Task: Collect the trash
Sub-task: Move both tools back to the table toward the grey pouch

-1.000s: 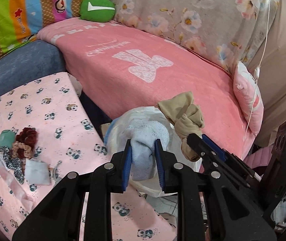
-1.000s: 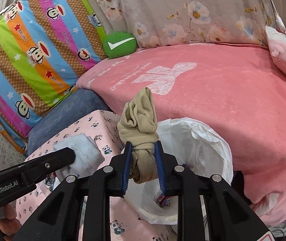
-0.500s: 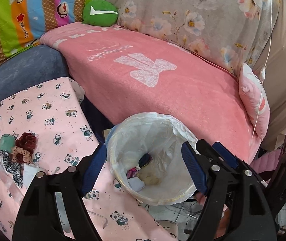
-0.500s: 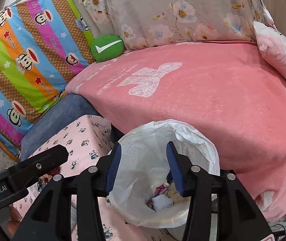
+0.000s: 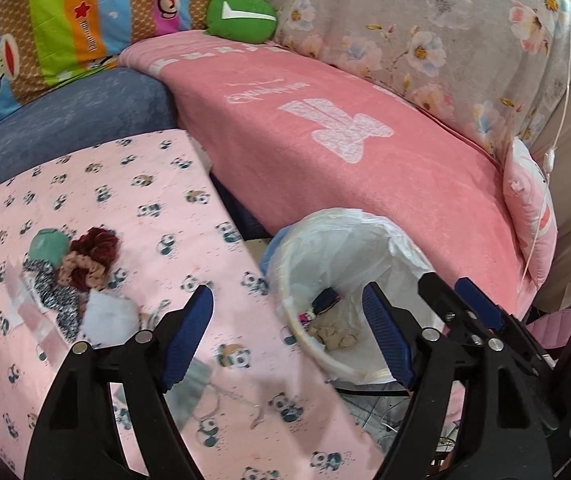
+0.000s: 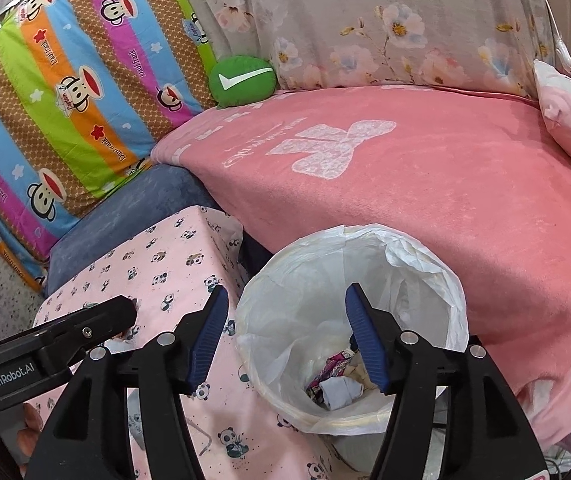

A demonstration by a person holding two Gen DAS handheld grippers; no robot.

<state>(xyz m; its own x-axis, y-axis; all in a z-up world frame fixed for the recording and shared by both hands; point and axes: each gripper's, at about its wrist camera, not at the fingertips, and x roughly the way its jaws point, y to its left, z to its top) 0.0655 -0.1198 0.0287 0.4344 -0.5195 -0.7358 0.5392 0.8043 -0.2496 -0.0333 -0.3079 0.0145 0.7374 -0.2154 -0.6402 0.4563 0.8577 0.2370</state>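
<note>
A bin with a white plastic liner (image 5: 349, 240) (image 6: 425, 264) stands between the panda-cloth table (image 5: 125, 200) (image 6: 165, 264) and the sofa. At its bottom lie a beige sock (image 5: 333, 334), a pale blue sock (image 6: 339, 392) and a bright wrapper (image 6: 331, 364). My left gripper (image 5: 285, 300) is open and empty over the table edge and the bin's left rim. My right gripper (image 6: 285, 296) hangs over the bin mouth with its jaws opening and nothing between them. On the table lie scrunchies (image 5: 89, 256), a green lump (image 5: 47, 246) and a white wad (image 5: 109, 316).
A sofa under a pink blanket (image 5: 325, 152) runs behind the bin, with a green cushion (image 6: 241, 80), a striped monkey pillow (image 6: 65, 92) and a pink pillow (image 5: 533, 208). A blue cushion (image 5: 69, 120) borders the table. A white cord (image 5: 557, 128) hangs at right.
Both grippers have opened. The pale blue sock left the left jaws and the beige sock the right jaws, and both now lie in the bin. The left view has swung toward the table.
</note>
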